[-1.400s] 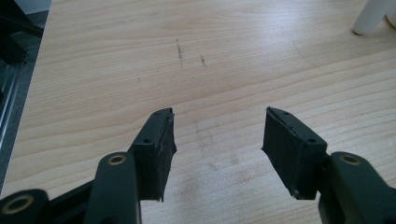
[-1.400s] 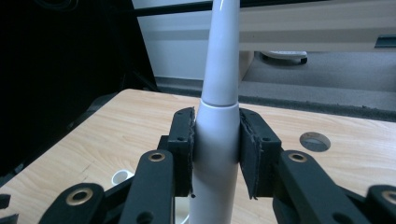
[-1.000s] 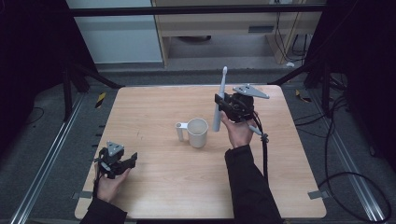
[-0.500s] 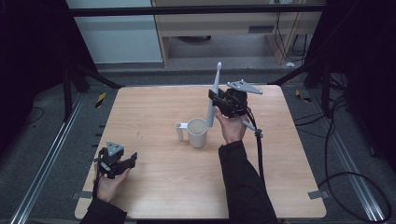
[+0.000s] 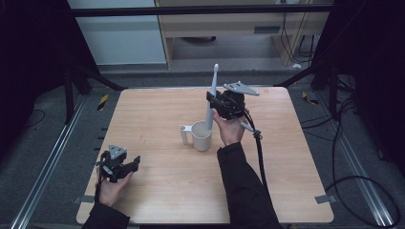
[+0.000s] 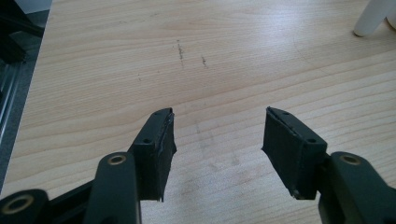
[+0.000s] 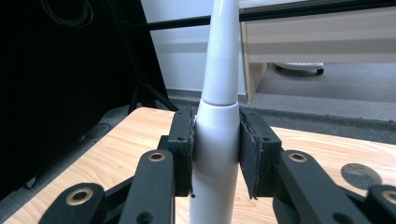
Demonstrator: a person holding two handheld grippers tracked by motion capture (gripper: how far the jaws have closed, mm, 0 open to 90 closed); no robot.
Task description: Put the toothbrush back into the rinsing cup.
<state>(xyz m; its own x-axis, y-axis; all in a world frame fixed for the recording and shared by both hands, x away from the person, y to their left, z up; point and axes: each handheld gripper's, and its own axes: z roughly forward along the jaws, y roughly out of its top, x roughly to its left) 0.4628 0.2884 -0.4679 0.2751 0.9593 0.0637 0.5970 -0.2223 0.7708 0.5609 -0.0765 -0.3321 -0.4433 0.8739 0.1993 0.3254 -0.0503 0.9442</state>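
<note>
Where the table [image 5: 157, 191] meets its near-left corner, the left gripper [image 5: 125, 166] rests low over the wood in the person's left hand [image 5: 111, 187], close to both the left and near edges. In the left gripper view its jaws stand wide apart with bare, faintly scuffed tabletop between them. A broad band of open wood separates this gripper from the mug [image 5: 201, 135], which stands upright near the table's centre with its handle [image 5: 183, 134] pointing left. Right of the mug, the right gripper [image 5: 213, 101] is held above the surface by the right hand [image 5: 230, 128], with its jaws clamped on the white toothbrush [image 5: 211, 98]. The toothbrush stands nearly upright, its lower end at the mug's mouth and its head well above. The right and near-right areas of the table lie open to the edges. No brand, label or writing is legible on any item.
</note>
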